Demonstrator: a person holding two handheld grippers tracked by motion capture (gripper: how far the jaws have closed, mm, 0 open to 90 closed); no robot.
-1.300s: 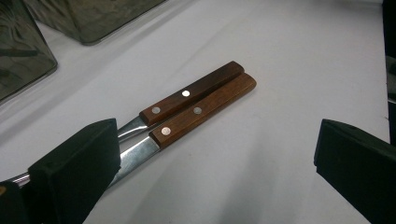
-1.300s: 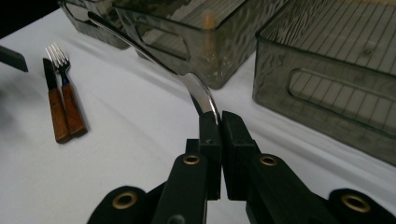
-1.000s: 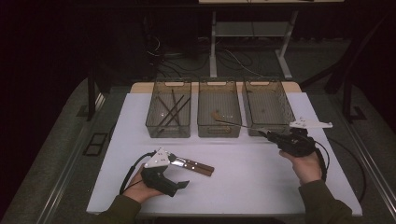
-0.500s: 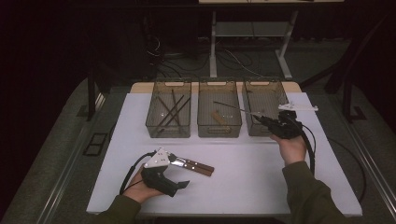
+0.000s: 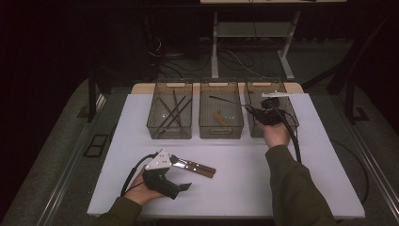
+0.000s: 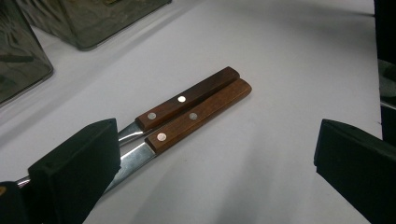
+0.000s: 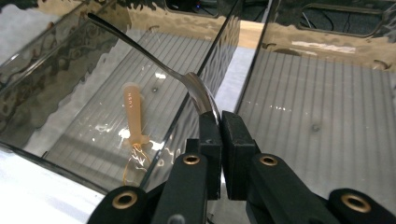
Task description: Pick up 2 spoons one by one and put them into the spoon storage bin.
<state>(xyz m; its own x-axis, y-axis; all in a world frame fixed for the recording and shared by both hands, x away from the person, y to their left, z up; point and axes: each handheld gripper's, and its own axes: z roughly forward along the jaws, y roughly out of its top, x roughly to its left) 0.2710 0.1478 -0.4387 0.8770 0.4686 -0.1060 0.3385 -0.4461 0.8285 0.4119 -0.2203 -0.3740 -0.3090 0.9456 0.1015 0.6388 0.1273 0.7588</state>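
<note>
My right gripper (image 5: 252, 111) (image 7: 219, 122) is shut on the bowl of a metal spoon (image 5: 227, 100) (image 7: 154, 59). It hovers over the wall between the middle bin (image 5: 221, 128) and the right bin (image 5: 273, 86), and the spoon's handle reaches left over the middle bin. Near the table's front, my left gripper (image 5: 181, 173) (image 6: 215, 154) rests in a hand with its jaws wide open. Two wooden-handled knives (image 5: 199, 167) (image 6: 196, 109) lie side by side just ahead of it, blades toward the jaws, untouched.
Three clear bins stand in a row at the back of the white table (image 5: 235, 188). The left bin (image 5: 170, 117) holds several dark sticks. An orange tube-like piece (image 7: 133, 114) lies in the middle bin (image 7: 70, 121). The right bin's floor (image 7: 327, 121) is bare.
My right gripper, shut on the spoon, has moved away from me and leftward, from in front of the right bin to above the bins. The left gripper has stayed still.
</note>
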